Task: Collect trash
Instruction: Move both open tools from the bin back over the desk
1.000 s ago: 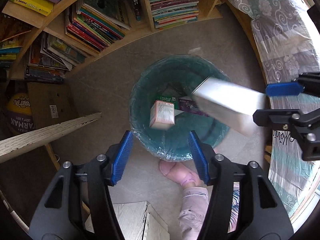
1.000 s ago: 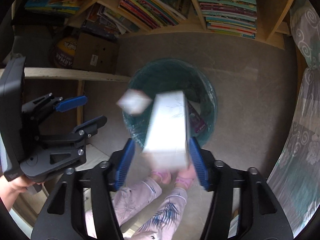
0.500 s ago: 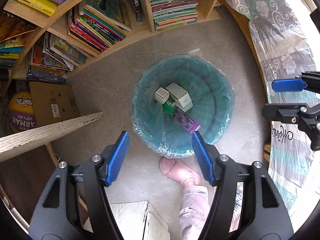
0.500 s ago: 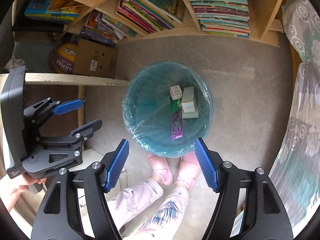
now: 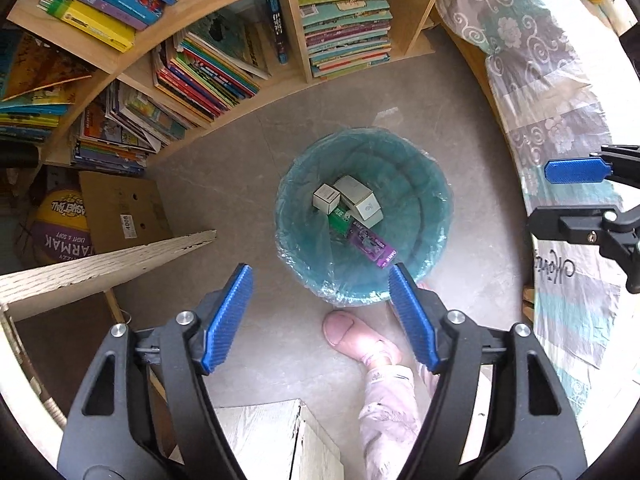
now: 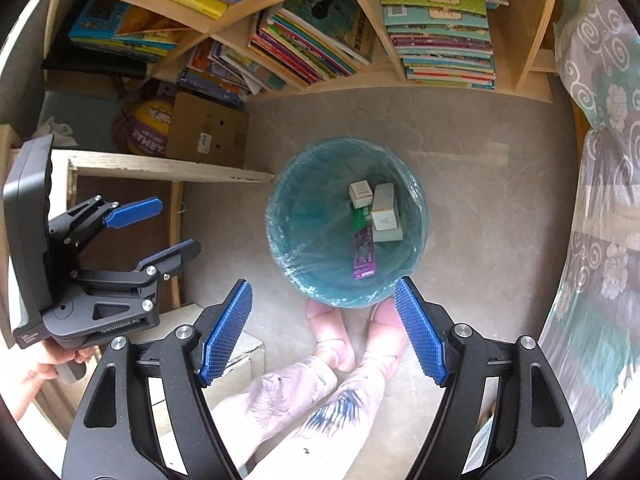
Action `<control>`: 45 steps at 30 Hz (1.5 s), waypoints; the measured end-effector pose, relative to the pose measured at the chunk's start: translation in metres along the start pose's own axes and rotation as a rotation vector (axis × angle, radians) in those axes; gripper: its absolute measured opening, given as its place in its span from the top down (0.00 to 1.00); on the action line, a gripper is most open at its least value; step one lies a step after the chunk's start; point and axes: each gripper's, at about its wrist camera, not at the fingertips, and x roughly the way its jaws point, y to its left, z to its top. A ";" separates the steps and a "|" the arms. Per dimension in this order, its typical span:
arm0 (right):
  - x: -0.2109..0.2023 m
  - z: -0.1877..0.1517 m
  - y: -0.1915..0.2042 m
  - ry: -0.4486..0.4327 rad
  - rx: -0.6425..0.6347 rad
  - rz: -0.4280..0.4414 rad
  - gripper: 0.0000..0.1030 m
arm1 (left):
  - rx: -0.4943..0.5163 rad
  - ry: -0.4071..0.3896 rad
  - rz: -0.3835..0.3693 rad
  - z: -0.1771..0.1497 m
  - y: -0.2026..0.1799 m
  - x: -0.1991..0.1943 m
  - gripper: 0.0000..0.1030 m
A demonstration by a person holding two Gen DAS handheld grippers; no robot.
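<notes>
On the grey floor, in front of the bookshelf [image 5: 248, 60], a round bin [image 5: 424, 196] lined with a teal plastic bag is seen from above by both cameras. At its bottom four pieces of trash are lying together: a small white box [image 5: 326, 197], a longer pale box [image 5: 359, 201], a green packet [image 5: 339, 216] partly covered by them, and a purple packet [image 5: 371, 245] which points toward the near wall of the bin.

The left gripper [image 5: 320, 312] is held above the near rim with its blue pads spread wide, and nothing is between them. The right gripper [image 6: 323, 330] is also spread open and empty; in the left wrist view it is seen at the right edge, beside the patterned bed cover [image 5: 552, 120].

As far as can be judged, the part of the task visible here is done, because all trash in view is already inside the bin. No loose trash is seen on the floor near the bin. Whether more trash remains elsewhere in the room cannot be told. A cardboard box [image 6: 208, 136] and a ball [image 6: 148, 128] stand near the shelf, but these are probably not trash.
</notes>
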 end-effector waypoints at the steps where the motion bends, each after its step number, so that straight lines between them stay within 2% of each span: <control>1: -0.007 -0.001 0.003 -0.006 -0.004 0.004 0.24 | -0.002 -0.003 -0.003 -0.001 0.000 -0.008 0.29; 2: -0.013 -0.001 0.005 -0.012 -0.009 0.009 0.23 | -0.001 -0.008 -0.008 -0.003 0.000 -0.014 0.23; 5: -0.042 -0.004 0.016 -0.046 -0.042 0.045 0.22 | 0.010 -0.048 -0.001 -0.007 -0.005 -0.044 0.16; 8: -0.070 -0.007 0.029 -0.078 -0.084 0.036 0.15 | 0.026 -0.092 0.006 -0.012 -0.011 -0.080 0.10; 11: -0.105 -0.010 0.044 -0.112 -0.126 0.033 0.14 | 0.012 -0.125 -0.014 -0.017 -0.012 -0.113 0.07; 15: -0.143 -0.010 0.061 -0.135 -0.170 -0.025 0.13 | -0.020 -0.164 -0.024 -0.024 -0.011 -0.156 0.07; 19: -0.181 -0.009 0.078 -0.163 -0.226 -0.033 0.13 | -0.042 -0.210 -0.015 -0.034 -0.006 -0.201 0.07; 21: -0.201 -0.008 0.088 -0.185 -0.258 -0.024 0.13 | -0.049 -0.238 -0.015 -0.039 -0.005 -0.223 0.07; 27: -0.252 -0.003 0.135 -0.253 -0.379 0.030 0.13 | -0.094 -0.324 0.073 -0.066 0.015 -0.282 0.07; 31: -0.266 0.008 0.179 -0.255 -0.488 0.063 0.13 | -0.177 -0.375 0.107 -0.090 0.043 -0.315 0.07; 34: -0.269 0.015 0.215 -0.258 -0.567 0.097 0.13 | -0.251 -0.399 0.163 -0.114 0.066 -0.333 0.07; 45: -0.241 0.019 0.344 -0.178 -0.854 0.166 0.13 | -0.564 -0.409 0.296 -0.212 0.156 -0.362 0.07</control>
